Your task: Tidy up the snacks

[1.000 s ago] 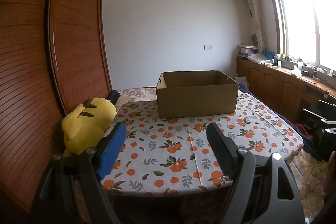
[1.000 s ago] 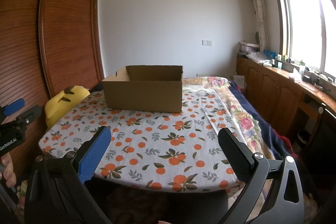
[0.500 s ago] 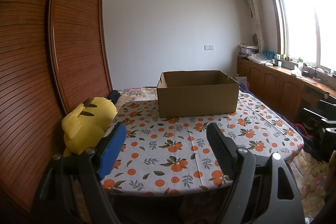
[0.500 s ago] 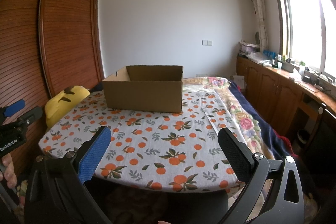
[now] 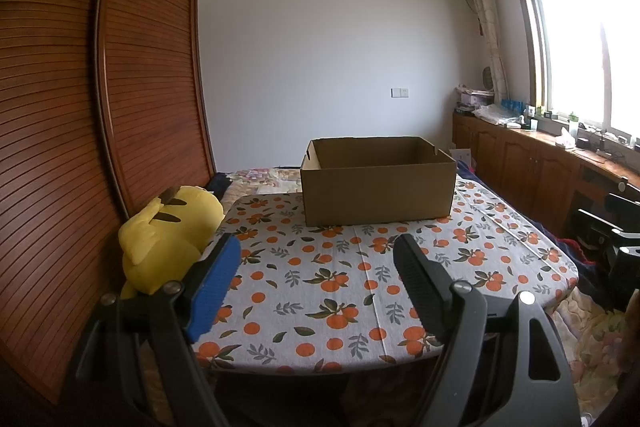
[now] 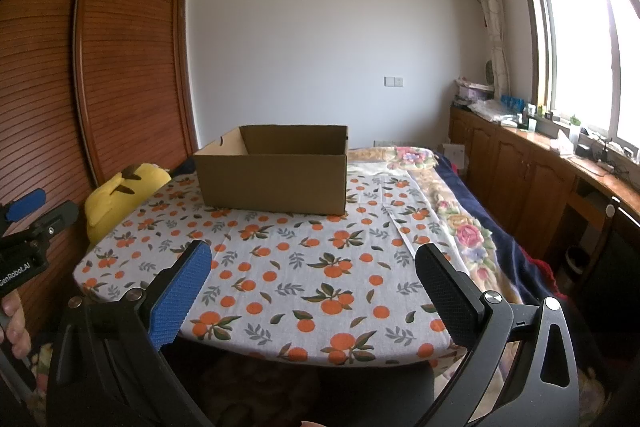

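An open brown cardboard box (image 5: 378, 183) stands at the far end of a table covered with an orange-print cloth (image 5: 340, 279); the box also shows in the right wrist view (image 6: 274, 169). What is inside the box is hidden by its walls, and no snacks are in view. My left gripper (image 5: 318, 253) is open and empty, held before the table's near edge. My right gripper (image 6: 314, 267) is open and empty, also before the near edge. The left gripper also shows at the left edge of the right wrist view (image 6: 28, 223).
A yellow plush toy (image 5: 168, 231) lies at the table's left side against a brown slatted wardrobe (image 5: 80, 107). A bed with a floral cover (image 6: 460, 211) runs along the right. Wooden cabinets (image 6: 520, 167) with clutter stand under the window.
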A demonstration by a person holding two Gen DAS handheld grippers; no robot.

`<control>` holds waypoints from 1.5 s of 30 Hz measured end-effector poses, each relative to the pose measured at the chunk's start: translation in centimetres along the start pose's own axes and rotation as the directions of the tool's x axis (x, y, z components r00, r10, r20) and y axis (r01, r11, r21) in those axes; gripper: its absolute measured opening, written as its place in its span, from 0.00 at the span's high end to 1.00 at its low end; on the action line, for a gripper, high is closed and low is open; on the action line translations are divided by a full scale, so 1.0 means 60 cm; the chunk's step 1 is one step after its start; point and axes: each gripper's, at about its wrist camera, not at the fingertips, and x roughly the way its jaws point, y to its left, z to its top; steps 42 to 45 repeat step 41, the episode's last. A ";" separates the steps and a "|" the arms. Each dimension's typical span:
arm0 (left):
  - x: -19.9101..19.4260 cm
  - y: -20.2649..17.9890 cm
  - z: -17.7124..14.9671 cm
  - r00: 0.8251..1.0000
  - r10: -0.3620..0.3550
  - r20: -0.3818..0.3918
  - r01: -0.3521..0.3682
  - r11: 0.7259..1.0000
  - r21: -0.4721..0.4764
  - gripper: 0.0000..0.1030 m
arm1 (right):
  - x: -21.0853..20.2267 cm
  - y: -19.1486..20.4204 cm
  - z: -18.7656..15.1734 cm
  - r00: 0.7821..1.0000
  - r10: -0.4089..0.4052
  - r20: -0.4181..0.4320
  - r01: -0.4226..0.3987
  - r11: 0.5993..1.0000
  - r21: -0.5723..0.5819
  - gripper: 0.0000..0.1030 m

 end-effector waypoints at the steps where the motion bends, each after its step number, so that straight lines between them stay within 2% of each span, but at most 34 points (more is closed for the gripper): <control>1: 0.000 0.000 0.000 1.000 0.001 0.000 -0.001 1.000 0.000 0.23 | 0.000 0.000 0.000 1.000 -0.001 0.000 0.001 1.000 0.000 0.00; 45: -0.004 0.002 -0.001 1.000 0.002 0.002 -0.002 1.000 -0.009 0.23 | -0.003 0.001 -0.002 1.000 -0.006 0.012 0.006 1.000 -0.006 0.00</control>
